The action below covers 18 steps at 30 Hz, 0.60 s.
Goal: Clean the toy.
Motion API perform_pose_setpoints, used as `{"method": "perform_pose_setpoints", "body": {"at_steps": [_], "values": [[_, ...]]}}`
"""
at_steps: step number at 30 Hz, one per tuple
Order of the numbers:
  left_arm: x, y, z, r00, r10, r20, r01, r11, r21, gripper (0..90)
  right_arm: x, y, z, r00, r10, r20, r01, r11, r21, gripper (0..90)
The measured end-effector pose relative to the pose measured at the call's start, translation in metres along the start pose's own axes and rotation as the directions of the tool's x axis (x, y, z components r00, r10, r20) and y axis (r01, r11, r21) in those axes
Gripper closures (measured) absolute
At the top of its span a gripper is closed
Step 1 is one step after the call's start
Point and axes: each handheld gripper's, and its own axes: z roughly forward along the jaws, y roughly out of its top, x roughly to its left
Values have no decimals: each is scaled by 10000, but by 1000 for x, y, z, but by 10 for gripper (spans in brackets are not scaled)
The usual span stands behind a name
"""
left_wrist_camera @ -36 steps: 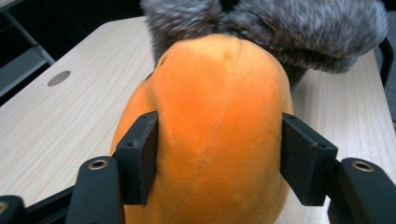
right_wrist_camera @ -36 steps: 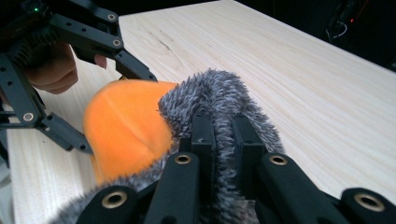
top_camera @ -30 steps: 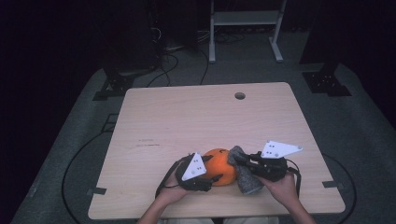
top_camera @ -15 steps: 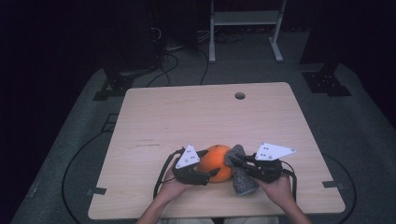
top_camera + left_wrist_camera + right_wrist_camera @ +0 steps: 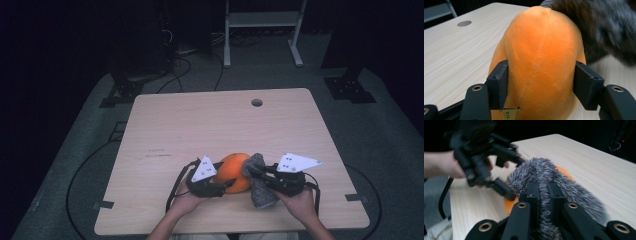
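Observation:
An orange plush ball [image 5: 235,170] rests near the table's front edge. My left gripper [image 5: 225,180] comes at it from the left. Its jaws have just been closing with the plush between them, and in the left gripper view the two pads [image 5: 499,82] press into the sides of the orange plush [image 5: 541,62]. A grey furry cloth [image 5: 260,192] lies against the plush's right side. My right gripper [image 5: 252,172] is shut on it, and its jaws [image 5: 543,185] pinch the grey fur [image 5: 541,170] tightly. The left gripper [image 5: 510,173] appears blurred beyond the fur.
The wooden table [image 5: 215,125] has a round cable hole [image 5: 257,102] at the back. Both forearms enter over the front edge. Beyond the table are dark floor, cables, a white stand [image 5: 260,20] and black stand feet [image 5: 350,87].
The left gripper has tipped and shifted slightly against the plush. The right hand with the grey fur has moved a little to the left. The plush has stayed in place.

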Motion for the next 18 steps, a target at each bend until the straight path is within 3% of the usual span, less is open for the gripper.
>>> {"method": "perform_pose_setpoints", "body": {"at_steps": [2, 4, 6, 8, 11, 15, 16, 18], "values": [[5, -1, -1, 9985, -529, 126, 530, 9985, -146, 370, 2, -2, 5, 9998, -215, 32, 215, 9996, 192, 813], [9, -3, -3, 9940, -1075, 194, 1080, 9937, -293, 377, -7, -9, 8, 9999, 133, 79, -135, 9994, 310, 813], [12, -2, -5, 9905, -1366, 137, 1371, 9894, -472, 377, -16, -14, 7, 9979, 391, 512, -421, 9974, 593, 813], [12, -1, -6, 9887, -1498, 76, 1500, 9870, -573, 379, -18, -13, 3, 9964, 575, 615, -609, 9966, 550, 813], [4, 2, -4, 9953, -960, -147, 956, 9951, -252, 383, -5, 0, -3, 9993, 233, 280, -234, 9997, 27, 813], [-9, 7, 0, 9994, -168, -300, 170, 9998, 60, 385, 15, 10, 6, 9975, -686, 144, 682, 9973, 285, 813], [-11, 7, 0, 9994, 14, -335, -9, 9999, 149, 385, 15, 9, 8, 9965, -817, 200, 808, 9958, 427, 813], [-12, 7, 1, 9991, 133, -395, -126, 9998, 185, 387, 7, 2, 9, 9982, -557, 220, 545, 9972, 515, 814]]}}
